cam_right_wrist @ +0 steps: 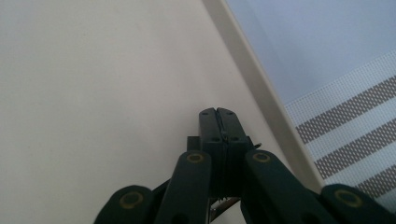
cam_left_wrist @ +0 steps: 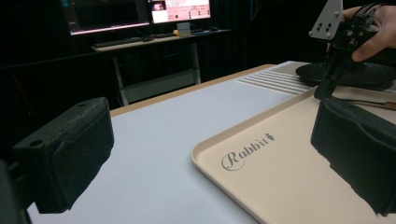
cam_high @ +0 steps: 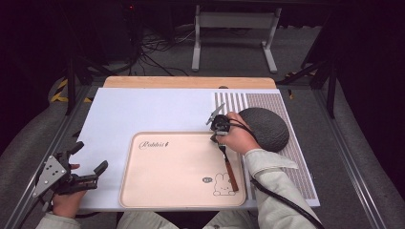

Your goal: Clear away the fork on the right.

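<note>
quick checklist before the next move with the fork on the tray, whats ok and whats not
1. Right hand-held gripper shut: ok, its jaws meet in the right gripper view.
2. Fork gripped: cannot tell, the jaws are at its head end, but contact is hidden.
3. Fork on the tray: ok, the brown handle lies on the tray near the rabbit drawing.
4. Left hand-held gripper clear: ok, open, off the tray's left edge.
5. Dark round mat clear: cannot tell, the right hand overlaps it.

smooth matt tray; wooden-handled metal fork — rough knitted-looking dark hat; woven striped mat.
</note>
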Tool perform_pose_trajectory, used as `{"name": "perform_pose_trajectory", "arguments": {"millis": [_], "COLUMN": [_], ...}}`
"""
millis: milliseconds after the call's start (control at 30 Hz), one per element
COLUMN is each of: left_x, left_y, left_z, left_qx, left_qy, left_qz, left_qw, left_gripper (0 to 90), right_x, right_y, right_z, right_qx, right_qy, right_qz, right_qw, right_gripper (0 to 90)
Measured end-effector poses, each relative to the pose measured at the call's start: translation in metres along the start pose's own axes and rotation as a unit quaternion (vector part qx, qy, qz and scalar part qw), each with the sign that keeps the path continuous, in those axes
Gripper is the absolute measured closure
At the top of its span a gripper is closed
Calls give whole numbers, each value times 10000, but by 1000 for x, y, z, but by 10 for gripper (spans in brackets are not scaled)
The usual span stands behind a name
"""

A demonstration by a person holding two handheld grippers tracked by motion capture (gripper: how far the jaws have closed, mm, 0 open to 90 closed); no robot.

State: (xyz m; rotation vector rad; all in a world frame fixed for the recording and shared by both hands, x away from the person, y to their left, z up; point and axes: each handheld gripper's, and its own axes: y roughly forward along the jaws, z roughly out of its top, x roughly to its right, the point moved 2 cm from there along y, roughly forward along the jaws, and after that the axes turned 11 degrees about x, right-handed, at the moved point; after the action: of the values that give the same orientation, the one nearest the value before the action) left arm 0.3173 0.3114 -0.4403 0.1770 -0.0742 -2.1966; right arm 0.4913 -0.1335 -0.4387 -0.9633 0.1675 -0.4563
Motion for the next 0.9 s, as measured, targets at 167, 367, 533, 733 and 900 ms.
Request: {"name": "perform_pose_trajectory", "arguments": {"millis": [167,367,533,733,900], "left_x": [0,0,0,0,0], "left_y": [0,0,0,0,1], "left_z": [0,0,0,0,0], "left_qx": [-2,-2,-7,-13,-13], "left_qy": [5,0,6,22,11], "left_qz": [2,6,5,-6,-4], "left_qw": [10000,10000,10000,10000,10000], "left_gripper": [1,1,1,1,1], "right_x": [4,10,14,14,13], "right_y": [-3,-8,-11,-13,-19], "right_z": [-4,-11,-15,-17,-14], "right_qx": [-53,-87,-110,-81,78], "right_qy": [83,224,314,340,325], "right_qz": [-85,-176,-219,-225,-214], "right_qw": [9999,9996,9992,9991,9992], "right_gripper": [900,900,900,900,900]}}
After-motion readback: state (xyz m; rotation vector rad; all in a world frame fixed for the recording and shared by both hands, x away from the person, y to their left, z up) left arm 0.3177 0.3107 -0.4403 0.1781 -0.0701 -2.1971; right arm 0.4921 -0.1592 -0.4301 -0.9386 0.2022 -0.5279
